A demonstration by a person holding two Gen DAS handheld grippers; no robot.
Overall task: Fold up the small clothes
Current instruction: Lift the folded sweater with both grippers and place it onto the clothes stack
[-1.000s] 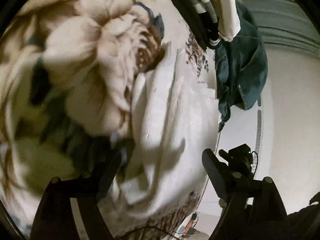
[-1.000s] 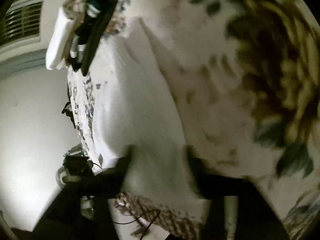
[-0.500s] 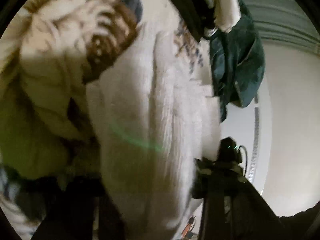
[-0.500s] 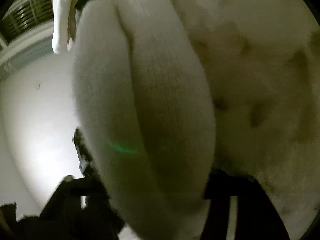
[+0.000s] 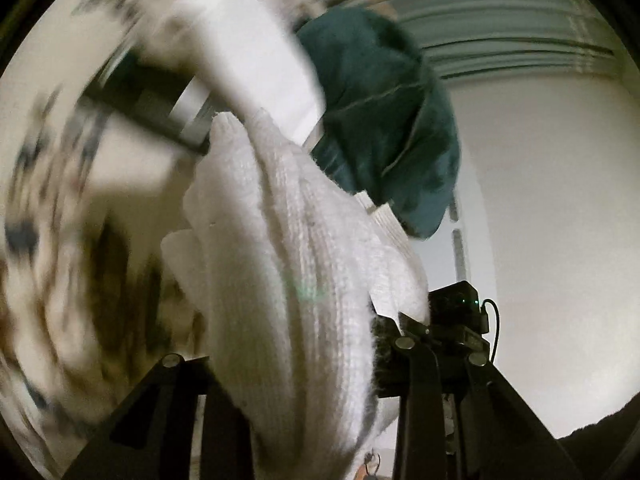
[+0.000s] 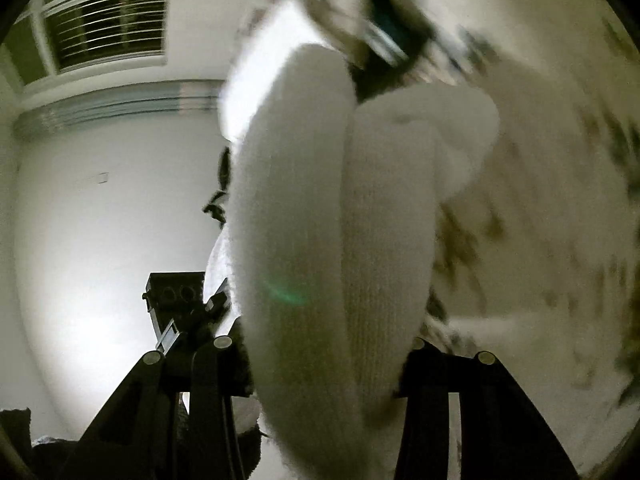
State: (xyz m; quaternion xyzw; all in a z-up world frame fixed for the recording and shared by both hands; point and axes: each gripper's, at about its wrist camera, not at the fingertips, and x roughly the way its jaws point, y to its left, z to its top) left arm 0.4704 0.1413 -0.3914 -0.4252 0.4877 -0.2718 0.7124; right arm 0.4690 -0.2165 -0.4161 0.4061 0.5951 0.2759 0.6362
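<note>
Two fisheye views along black two-finger tools, both filled by a white ribbed knit garment [image 5: 288, 280]. Left hand-held gripper [image 5: 296, 364] clamped on a bunched fold of the knit, fabric spilling over both fingers. Right hand-held gripper [image 6: 324, 360] likewise closed on the same white ribbed knit, seen here as two rounded, doubled-over lobes [image 6: 340, 220]. A second ago: garment lying flat on the cream floral-print bedcover [image 5: 52, 240], left jaws open beside it. Half a second ago: fabric already rising between the fingers. Now: garment lifted clear of the cover and held up between both tools, the floral print smeared by motion blur. Behind, a dark teal cloth [image 5: 384, 120] draped at the bed's far edge, plus a blurred white folded piece [image 5: 256, 48] near dark striped items. Pale wall and a slatted window [image 6: 108, 24] beyond. Likely meaning: pick-up done, one edge being carried over for a fold; folding itself not yet finished.
</note>
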